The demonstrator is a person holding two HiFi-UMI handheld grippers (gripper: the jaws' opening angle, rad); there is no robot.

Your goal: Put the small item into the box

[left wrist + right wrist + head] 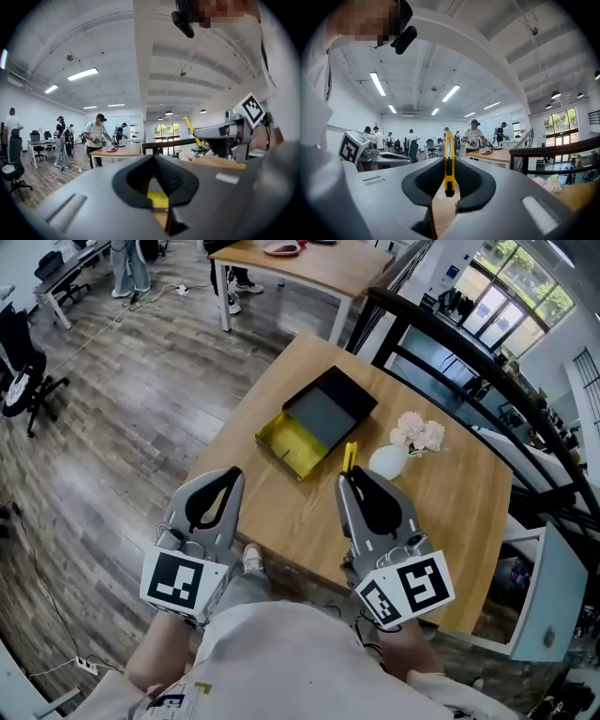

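Right gripper view: my R gripper (449, 189) is clamped on the yellow knife (449, 154), which stands up past the jaw tips. The L gripper (232, 476) has its jaws together with nothing in them. The box (323, 413) lies open on the table (459, 512), ahead of both grippers, and the knife isn't over it yet. To do this well, I'd carry the knife fwd and a bit left over the dark tray. I'd keep clear of the vase (387, 462) near its tip, lay it flat, go low, and only then let go so it doesn't bounce out. Count: 1 knife, 1 box, 1 vase, 2 grippers.
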